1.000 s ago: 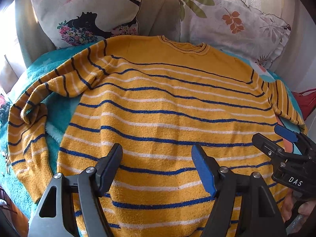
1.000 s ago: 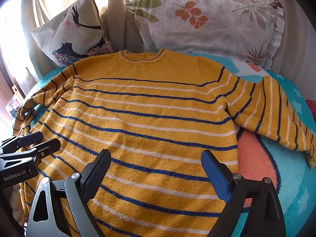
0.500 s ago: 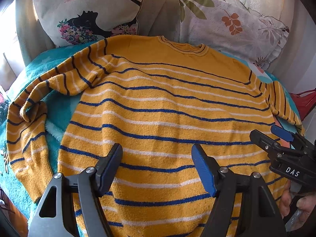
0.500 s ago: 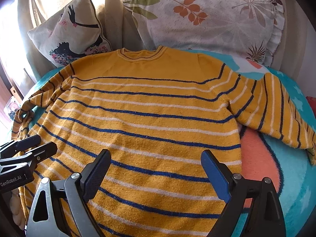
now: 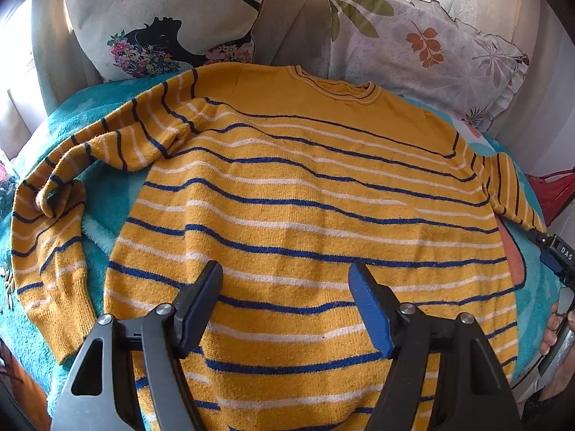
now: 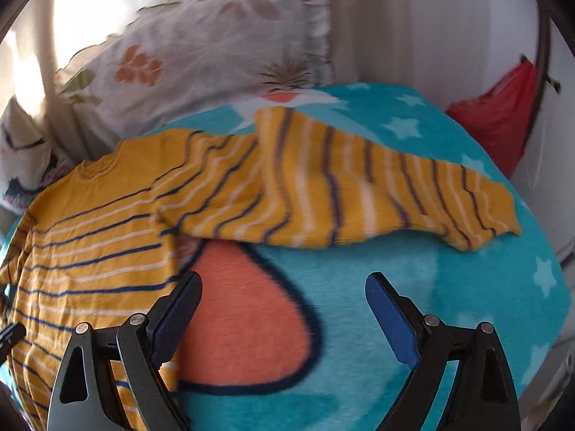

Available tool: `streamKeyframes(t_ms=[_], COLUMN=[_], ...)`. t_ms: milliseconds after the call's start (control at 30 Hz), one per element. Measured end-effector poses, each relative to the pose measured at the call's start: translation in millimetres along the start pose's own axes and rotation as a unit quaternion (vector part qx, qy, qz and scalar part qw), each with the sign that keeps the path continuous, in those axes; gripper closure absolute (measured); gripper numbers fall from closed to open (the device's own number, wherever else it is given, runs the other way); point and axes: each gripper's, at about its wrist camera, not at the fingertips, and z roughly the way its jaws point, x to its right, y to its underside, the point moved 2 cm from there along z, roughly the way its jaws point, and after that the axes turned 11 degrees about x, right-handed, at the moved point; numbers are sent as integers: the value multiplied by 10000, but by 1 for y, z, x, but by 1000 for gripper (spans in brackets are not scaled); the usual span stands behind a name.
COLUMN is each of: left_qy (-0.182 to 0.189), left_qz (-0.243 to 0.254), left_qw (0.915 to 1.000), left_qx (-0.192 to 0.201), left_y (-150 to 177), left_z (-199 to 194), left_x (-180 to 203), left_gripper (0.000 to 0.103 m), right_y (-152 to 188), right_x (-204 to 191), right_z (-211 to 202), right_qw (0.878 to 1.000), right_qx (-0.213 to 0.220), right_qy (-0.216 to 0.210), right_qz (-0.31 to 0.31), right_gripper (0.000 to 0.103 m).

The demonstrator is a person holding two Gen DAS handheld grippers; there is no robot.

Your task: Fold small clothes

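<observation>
Yellow knit with blue and white stripes, the sweater lies flat on a teal blanket, neckline toward the pillows and hem toward the cameras, its long axis running from hem to collar. One sleeve stretches sideways across the blanket; the other sleeve bends back beside the body. Left tongs hover released above the lower front. Right tongs hang released over the blanket's orange patch, beside the sweater's edge, and in the left view their body reads "DAS"
</observation>
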Motion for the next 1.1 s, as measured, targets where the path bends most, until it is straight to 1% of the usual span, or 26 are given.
streamKeyframes(t_ms=[67, 100, 167, 233, 267, 333, 433, 467, 533, 567, 600, 667, 733, 867, 933, 1000, 1100], left_qy=[18, 31, 48, 35, 22, 3, -15, -18, -22, -19, -17, -31, -95, -269, -356, -428, -489], left_qz=[0, 2, -1, -5, -10, -33, -44, -52, -80, -92, -103, -122, -180, -435, -602, -770, -995], left_qw=[10000, 10000, 9999, 9999, 9999, 9999, 9999, 9999, 9999, 9999, 9999, 9999, 9998, 9984, 9970, 9953, 9928], left_qx=[-43, -65, -96, -102, -104, -100, -95, -92, -80, -74, -67, -36, 41, 246, 339, 400, 444], left_y=[0, 0, 0, 0, -1, -1, -2, -3, -3, -4, -4, -5, -8, -18, -21, -22, -21], left_z=[2, 3, 4, 4, 4, 3, 2, 1, 0, -1, -2, -4, -9, -18, -22, -25, -28], left_x=[2, 3, 6, 7, 8, 8, 8, 8, 7, 7, 6, 3, -4, -31, -46, -62, -82], left_gripper=[32, 32, 32, 32, 32, 32, 32, 31, 31, 32, 32, 31, 31, 32, 32, 31, 31], right_y=[-7, -10, -13, -18, -21, -26, -33, -37, -45, -50, -52, -56, -64, -92, -106, -115, -125], right_x=[42, 63, 91, 109, 116, 129, 149, 155, 163, 166, 169, 179, 191, 212, 214, 208, 173], right_z=[3, 5, 10, 12, 14, 21, 28, 31, 37, 44, 48, 55, 51, 17, 8, 4, -1], right_qw=[9970, 9927, 9813, 9678, 9628, 9588, 9510, 9494, 9509, 9544, 9573, 9585, 9591, 9661, 9673, 9698, 9785], right_qx=[-46, -58, -91, -38, -3, -5, 332, 395, 454, 413, 344, 236, 350, 927, 1076, 1072, 1088], right_qy=[-49, -148, -382, -679, -742, -575, -635, -624, -512, -410, -375, -375, -309, 528, 827, 846, 710], right_qz=[771, 1199, 1886, 2425, 2599, 2784, 3007, 3054, 3018, 2928, 2846, 2815, 2791, 2352, 2143, 2021, 1600], right_gripper=[8, 8, 8, 8, 8, 8, 8, 8, 14, 34, 62, 86, 89, 95, 96, 96, 96])
